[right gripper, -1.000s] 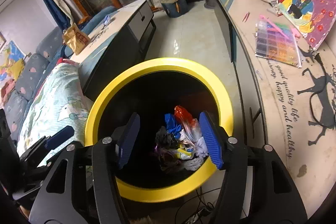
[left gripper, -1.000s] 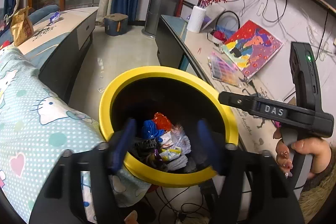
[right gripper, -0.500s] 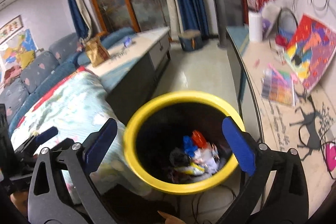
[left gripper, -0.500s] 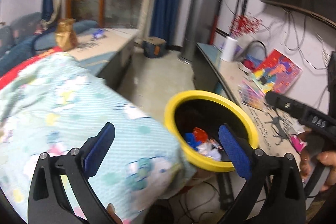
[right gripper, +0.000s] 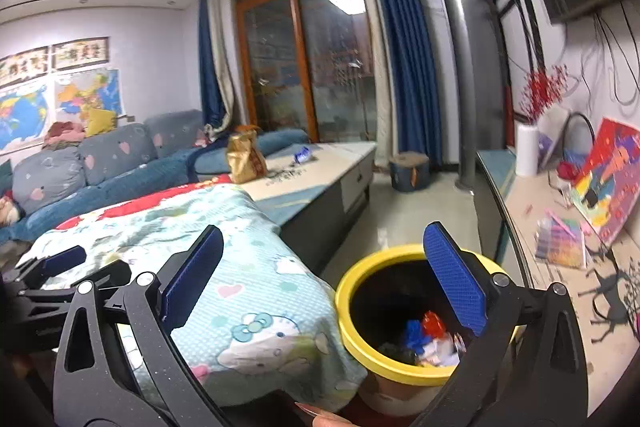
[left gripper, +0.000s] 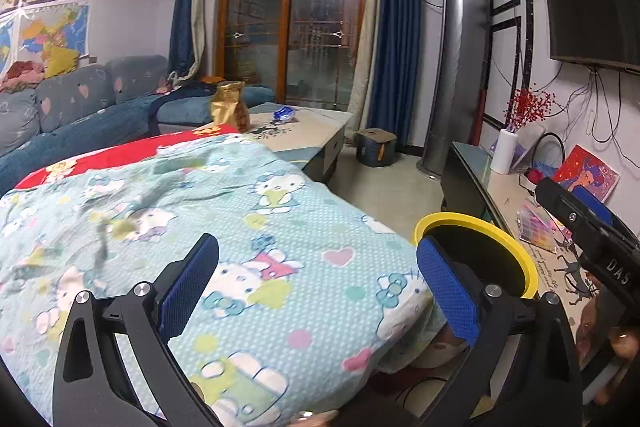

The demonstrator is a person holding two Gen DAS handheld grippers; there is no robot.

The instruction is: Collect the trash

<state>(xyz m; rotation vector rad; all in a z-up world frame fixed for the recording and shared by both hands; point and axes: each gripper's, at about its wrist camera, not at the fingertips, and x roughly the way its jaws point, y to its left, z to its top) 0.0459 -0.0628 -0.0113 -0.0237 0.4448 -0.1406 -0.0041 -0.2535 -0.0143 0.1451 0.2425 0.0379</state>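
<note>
A yellow-rimmed black trash bin (right gripper: 360, 291) stands on the floor beside a blanket-covered seat; inside lies mixed trash (right gripper: 428, 343), red, blue and white wrappers. The left wrist view shows the bin (left gripper: 516, 251) at lower right, partly behind my right blue pad. My left gripper (left gripper: 316, 283) is open and empty over the cartoon-cat blanket (left gripper: 240, 235). My right gripper (right gripper: 324, 275) is open and empty, raised above the bin's near side. On the low table a brown paper bag (right gripper: 244, 159) and a blue wrapper (right gripper: 302, 155) sit.
A low table (right gripper: 320, 183) stands behind the blanket, a blue sofa (left gripper: 80, 107) at left. A long TV console (right gripper: 560, 267) with a painting, bead tray and white roll runs along the right wall. A small stool (right gripper: 410, 171) and a tall grey air conditioner (left gripper: 460, 67) stand near the curtains.
Both grippers opened wide, rose and tilted up away from the bin. The view swung from looking down into the bin to looking across the room.
</note>
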